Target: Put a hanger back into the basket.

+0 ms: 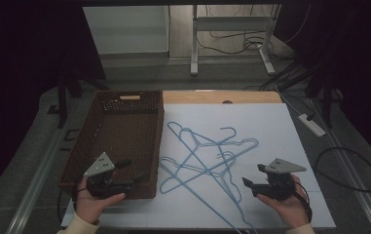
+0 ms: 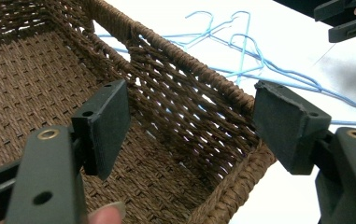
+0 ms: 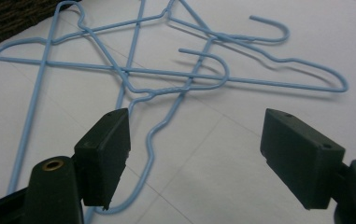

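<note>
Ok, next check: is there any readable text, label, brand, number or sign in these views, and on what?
None can be read.
The brown wicker basket, the blue wire hangers, the white table surface and both the left gripper and the right gripper carry no visible lettering.
The power strip on the floor is too small and dim to show any marking.

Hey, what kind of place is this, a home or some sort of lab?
Probably a lab or test workspace, not a home: a white work table holds only a brown wicker basket and tangled light-blue wire hangers, with loose cables and a white power strip on the grey floor.
</note>
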